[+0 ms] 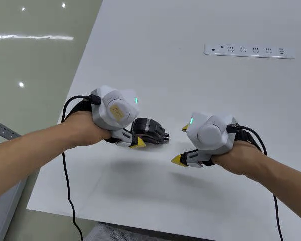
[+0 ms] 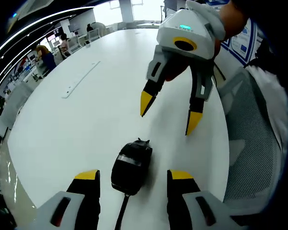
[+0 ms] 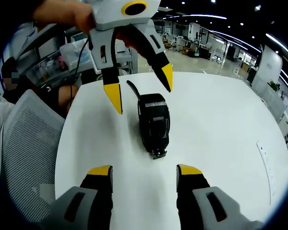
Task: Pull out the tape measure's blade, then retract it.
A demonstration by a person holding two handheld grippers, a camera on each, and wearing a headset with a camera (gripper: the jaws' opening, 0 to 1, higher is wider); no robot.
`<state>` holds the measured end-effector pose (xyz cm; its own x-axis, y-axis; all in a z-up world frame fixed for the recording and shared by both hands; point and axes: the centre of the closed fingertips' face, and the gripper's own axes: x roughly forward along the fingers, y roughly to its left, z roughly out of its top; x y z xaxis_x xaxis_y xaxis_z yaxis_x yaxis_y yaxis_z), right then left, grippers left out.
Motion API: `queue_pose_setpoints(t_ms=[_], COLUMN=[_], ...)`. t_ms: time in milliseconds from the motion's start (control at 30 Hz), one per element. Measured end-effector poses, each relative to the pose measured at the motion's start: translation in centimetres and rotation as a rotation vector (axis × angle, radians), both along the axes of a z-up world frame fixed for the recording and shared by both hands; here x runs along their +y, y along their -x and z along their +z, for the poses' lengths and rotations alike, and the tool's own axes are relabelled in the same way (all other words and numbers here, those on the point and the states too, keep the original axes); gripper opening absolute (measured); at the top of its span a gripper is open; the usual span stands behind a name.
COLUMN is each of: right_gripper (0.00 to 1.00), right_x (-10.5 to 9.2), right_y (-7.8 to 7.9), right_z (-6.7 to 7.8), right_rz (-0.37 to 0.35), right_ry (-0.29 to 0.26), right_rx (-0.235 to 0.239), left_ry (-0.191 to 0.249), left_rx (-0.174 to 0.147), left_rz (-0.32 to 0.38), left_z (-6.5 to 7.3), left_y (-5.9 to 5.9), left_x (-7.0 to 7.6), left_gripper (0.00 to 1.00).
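A black tape measure lies on the white table with its blade wound in. My left gripper is open, its yellow-tipped jaws standing either side of the case's rear without closing on it. In the left gripper view the case sits just ahead of that gripper, its black wrist strap trailing back between the jaws. My right gripper faces it from the other side, open and empty, a short way off the hook end. In the right gripper view the tape measure lies beyond that gripper.
A white power strip lies at the far right of the table. The table's near edge runs just below the hands. A grey mesh chair stands close by the table. Desks and people fill the room behind.
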<state>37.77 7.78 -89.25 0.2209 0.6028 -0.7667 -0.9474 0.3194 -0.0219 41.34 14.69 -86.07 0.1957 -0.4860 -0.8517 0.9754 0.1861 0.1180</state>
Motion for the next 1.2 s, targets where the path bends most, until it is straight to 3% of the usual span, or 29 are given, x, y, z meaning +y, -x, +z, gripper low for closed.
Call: queue_pose_setpoints(t_ms=[467,1200], right_gripper=[0.5,0.43], right_x=[0.5,1.4], right_y=[-0.8,-2.3], right_z=[-1.2,-2.4], right_rz=[0.037,0.091], right_ry=[0.006,0.015], right_rx=[0.003,-0.009], left_ry=[-0.008,-0.001], left_rx=[0.0,0.015], left_rz=[-0.066,-0.108], left_z=[-0.9,-2.0], left_y=[-0.4,-1.3], left_x=[-0.6,-0.8], left_gripper=[0.47,0.41])
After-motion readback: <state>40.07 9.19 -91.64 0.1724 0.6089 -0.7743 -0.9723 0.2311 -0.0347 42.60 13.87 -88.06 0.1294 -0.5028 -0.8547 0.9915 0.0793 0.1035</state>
